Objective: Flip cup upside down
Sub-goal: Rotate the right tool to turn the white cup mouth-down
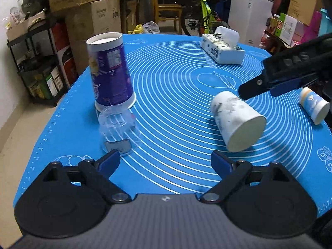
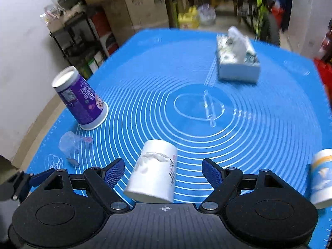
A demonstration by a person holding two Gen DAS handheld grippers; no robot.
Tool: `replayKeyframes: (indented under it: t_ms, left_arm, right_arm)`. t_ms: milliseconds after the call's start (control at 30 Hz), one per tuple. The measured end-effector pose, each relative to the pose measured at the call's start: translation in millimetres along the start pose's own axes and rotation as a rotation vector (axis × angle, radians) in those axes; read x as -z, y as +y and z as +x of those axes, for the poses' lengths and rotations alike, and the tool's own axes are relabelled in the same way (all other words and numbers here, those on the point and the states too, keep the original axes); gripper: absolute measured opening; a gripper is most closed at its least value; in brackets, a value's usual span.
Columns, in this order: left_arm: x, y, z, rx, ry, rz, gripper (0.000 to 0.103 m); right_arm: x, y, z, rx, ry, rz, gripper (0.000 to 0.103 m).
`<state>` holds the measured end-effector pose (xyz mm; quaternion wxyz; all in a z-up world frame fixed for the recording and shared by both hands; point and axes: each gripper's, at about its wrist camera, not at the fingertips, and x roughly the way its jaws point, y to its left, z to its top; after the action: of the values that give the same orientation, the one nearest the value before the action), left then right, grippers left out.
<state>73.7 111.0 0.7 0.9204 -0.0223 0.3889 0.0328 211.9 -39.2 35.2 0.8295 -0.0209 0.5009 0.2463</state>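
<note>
A white paper cup (image 1: 236, 120) lies on its side on the blue mat (image 1: 176, 95), its flat base end toward the left wrist camera. In the right wrist view the same cup (image 2: 153, 174) lies between my right gripper's open fingers, untouched. My right gripper (image 2: 162, 173) is open around it and shows in the left wrist view (image 1: 269, 83) just above the cup. My left gripper (image 1: 166, 162) is open and empty near the mat's front edge. A clear plastic cup (image 1: 118, 130) stands upside down by its left fingertip.
A purple paper cup (image 1: 110, 72) stands upside down at the left, also in the right wrist view (image 2: 81, 101). A tissue box (image 1: 223, 48) sits at the back right. A small yellow-and-white cup (image 1: 314, 104) lies at the right edge. Boxes and shelves stand beyond the table.
</note>
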Motion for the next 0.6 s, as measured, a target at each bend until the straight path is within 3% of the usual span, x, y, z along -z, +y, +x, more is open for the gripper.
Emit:
replayKeyframes:
  t_ms: [233,333,433,600]
  left_arm:
    - [0.3,4.5,4.3,0.013,0.007,-0.005,0.094]
    - [-0.1,3.6,5.5,0.014,0.005,0.002,0.094]
    - [-0.6,2.8,6.1,0.017,0.004,-0.001,0.094]
    - [0.1,-1.7,6.7,0.019,0.001,0.004,0.094]
  right_arm:
    - [-21.7,-5.5,48.8,-0.059,0.176,0.088,0.083]
    - [-19.6,-4.5,62.3,-0.056,0.227,0.089,0.066]
    - [-13.2,-1.0,57.3,-0.068,0.182,0.068,0.059]
    - [6.0,5.8,28.2,0.03,-0.017,-0.033,0.056]
